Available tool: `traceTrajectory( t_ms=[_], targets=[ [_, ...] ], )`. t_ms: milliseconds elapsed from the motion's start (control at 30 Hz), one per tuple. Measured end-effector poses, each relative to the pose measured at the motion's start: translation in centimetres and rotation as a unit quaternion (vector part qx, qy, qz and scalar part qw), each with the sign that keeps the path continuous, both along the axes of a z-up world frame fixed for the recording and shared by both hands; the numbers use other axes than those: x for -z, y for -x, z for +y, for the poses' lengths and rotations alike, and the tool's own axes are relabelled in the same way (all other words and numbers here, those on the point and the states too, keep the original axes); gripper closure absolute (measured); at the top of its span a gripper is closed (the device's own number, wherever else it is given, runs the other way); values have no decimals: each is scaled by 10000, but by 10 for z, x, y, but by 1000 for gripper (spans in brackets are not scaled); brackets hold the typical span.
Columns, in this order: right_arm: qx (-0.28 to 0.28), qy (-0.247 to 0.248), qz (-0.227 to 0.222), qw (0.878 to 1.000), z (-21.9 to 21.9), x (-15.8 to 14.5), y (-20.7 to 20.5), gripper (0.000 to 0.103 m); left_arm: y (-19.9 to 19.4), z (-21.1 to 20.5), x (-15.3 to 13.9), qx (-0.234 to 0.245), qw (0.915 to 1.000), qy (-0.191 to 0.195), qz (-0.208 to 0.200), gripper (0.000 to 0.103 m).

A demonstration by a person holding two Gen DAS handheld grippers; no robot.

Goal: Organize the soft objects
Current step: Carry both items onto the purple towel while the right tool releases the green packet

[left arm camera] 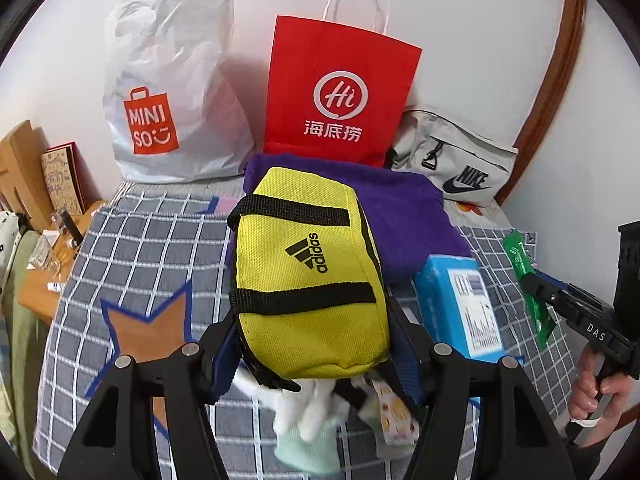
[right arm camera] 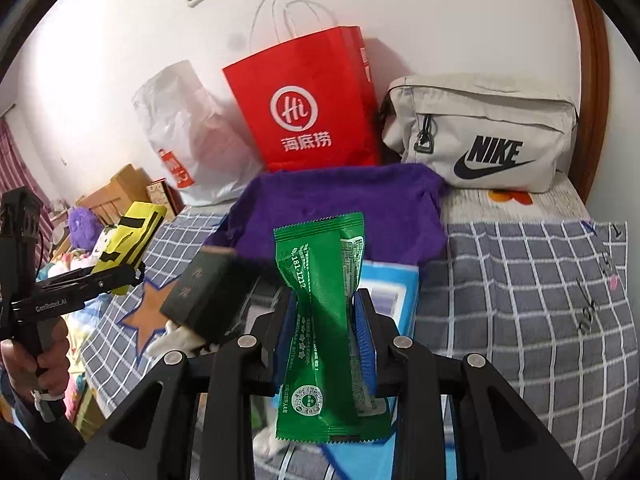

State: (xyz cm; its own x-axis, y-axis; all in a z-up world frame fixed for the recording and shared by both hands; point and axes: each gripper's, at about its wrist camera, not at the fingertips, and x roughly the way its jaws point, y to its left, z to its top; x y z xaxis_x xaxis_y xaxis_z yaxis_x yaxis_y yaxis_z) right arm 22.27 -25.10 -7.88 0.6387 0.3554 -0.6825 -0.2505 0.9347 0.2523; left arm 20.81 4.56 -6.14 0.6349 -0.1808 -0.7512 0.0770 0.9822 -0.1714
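Two grippers, both yours: left gripper [left arm camera: 312, 344] clamps the yellow pouch [left arm camera: 308, 276]; right gripper [right arm camera: 326, 320] pinches the green sachet [right arm camera: 324, 320]; both above the bed [right arm camera: 520, 280].

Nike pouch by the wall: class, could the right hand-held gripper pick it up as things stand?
Probably not yet. The right hand-held gripper is shut on a green packet, so its jaws are occupied, though nothing seems to block the way to the Nike pouch.
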Motion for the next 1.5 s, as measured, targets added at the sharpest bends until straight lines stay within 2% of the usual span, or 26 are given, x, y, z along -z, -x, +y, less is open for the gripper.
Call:
traceTrajectory(
  t_ms=[600, 767, 867, 1067, 1267, 1367, 1500],
  targets=[
    [-165, 342, 0, 9993, 16, -11, -111, 73, -111, -12, 12, 62, 9995, -208, 239, 40],
    [-357, 343, 38, 9988, 22, -8, -145, 73, -143, -16, 19, 87, 9990, -256, 345, 40],
    [-233, 568, 83, 9981, 23, -1, -169, 73, -162, -18, 23, 115, 9987, -236, 427, 40],
    [-217, 549, 257, 9979, 22, 18, -203, 73, -199, -24, 37, 182, 9972, -381, 624, 40],
    [-268, 708, 682, 9948, 19, 60, -227, 73, -221, -24, 69, 175, 9950, -314, 930, 40],
    [-224, 726, 1039, 9917, 15, 84, -238, 73, -225, -23, 80, 178, 9944, -252, 1010, 40],
    [-256, 838, 1219, 9887, 15, 99, -243, 73, -231, -23, 94, 154, 9928, -281, 1153, 40]
  ],
)
